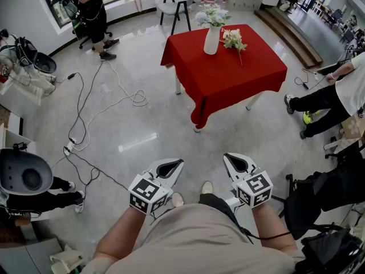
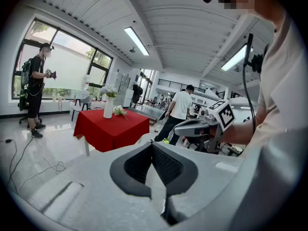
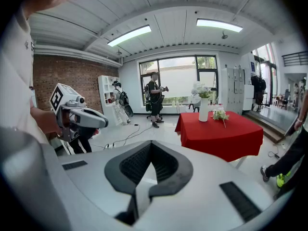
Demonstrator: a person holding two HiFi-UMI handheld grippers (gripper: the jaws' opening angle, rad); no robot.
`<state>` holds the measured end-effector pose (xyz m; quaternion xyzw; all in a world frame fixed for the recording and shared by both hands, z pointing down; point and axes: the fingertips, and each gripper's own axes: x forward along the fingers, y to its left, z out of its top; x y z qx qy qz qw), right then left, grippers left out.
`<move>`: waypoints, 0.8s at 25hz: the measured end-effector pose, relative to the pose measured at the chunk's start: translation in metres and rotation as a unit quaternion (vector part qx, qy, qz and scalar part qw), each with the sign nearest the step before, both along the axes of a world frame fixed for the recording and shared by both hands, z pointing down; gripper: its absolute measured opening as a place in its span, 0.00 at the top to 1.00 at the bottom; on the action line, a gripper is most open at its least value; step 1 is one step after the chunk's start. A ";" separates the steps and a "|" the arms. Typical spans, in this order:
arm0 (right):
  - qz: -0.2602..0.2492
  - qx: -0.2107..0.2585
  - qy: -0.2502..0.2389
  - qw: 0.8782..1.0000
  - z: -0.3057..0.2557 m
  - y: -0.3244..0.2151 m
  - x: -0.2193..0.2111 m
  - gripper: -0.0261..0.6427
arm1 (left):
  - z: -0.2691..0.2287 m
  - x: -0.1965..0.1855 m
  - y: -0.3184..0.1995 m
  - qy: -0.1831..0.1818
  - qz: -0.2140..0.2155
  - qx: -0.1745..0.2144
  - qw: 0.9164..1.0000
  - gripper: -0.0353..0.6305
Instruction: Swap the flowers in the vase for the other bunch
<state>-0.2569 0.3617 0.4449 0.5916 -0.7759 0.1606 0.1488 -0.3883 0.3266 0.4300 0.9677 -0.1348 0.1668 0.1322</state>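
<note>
A white vase (image 1: 211, 40) with pale flowers (image 1: 212, 16) stands upright on a red-clothed table (image 1: 228, 76) far ahead of me. A second bunch of white flowers (image 1: 234, 40) lies on the cloth to the vase's right. Both grippers hang near my body, far from the table. My left gripper (image 1: 173, 166) is shut and holds nothing. My right gripper (image 1: 234, 160) is shut and empty too. The vase (image 2: 108, 108) and the loose bunch (image 2: 118, 111) show small in the left gripper view. In the right gripper view the vase (image 3: 204, 109) and the bunch (image 3: 221, 114) are again distant.
Cables (image 1: 108, 104) trail over the glossy floor left of the table. A chair (image 1: 178, 1) stands behind the table. A person (image 1: 91, 13) stands at the back left, another person (image 1: 328, 96) sits at the right. Steps (image 1: 291, 33) lie beyond the table's right side.
</note>
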 end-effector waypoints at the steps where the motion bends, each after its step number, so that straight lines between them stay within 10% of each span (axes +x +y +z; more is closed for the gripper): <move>1: -0.005 -0.003 0.001 1.000 -0.002 0.002 0.002 0.95 | -0.002 0.006 0.003 0.000 0.002 -0.005 1.000 0.94; 20: -0.006 0.008 -0.046 0.999 -0.009 0.000 0.106 0.94 | -0.004 0.136 0.019 -0.022 0.030 -0.025 0.999 0.94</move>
